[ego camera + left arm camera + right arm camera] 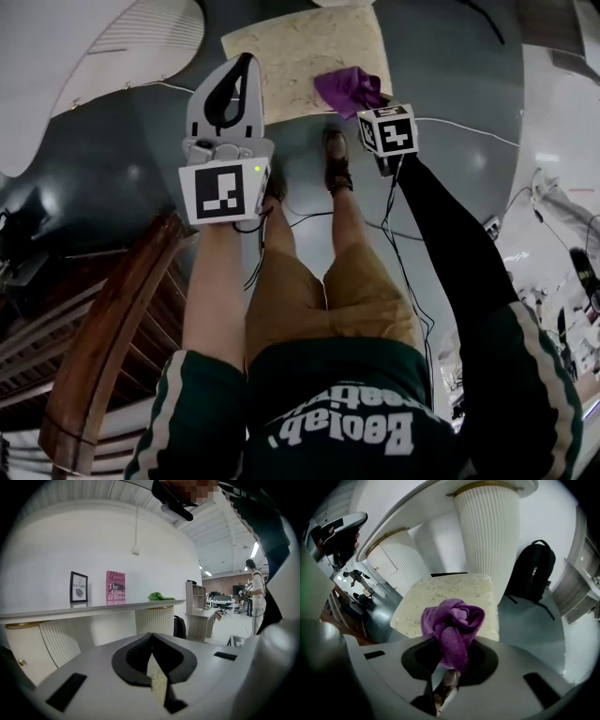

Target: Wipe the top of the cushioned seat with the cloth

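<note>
Claws first: the right claw (451, 653) is clamped on a bunched purple cloth (452, 623), which bulges out past its tips. The cloth sits over the near right corner of the seat (454, 590), a pale speckled cushion. Whether it touches the top cannot be told. The left claw (151, 639) has its jaws together with nothing between them. It is held over the seat's near left corner and aimed level at the far wall.

The seat stands on a glossy grey floor (450, 56), where thin cables (450, 127) trail near the person's feet. Just behind the seat rises a white ribbed column (487, 531), and a black backpack (534, 569) leans to its right. The column carries a long white surface (93, 609) bearing a framed print (78, 587), a pink book (115, 586) and a green bundle (159, 596). Dark wooden furniture (103, 337) lies at the near left. Far right, the room opens onto desks (201, 616), where another person (257, 597) stands.
</note>
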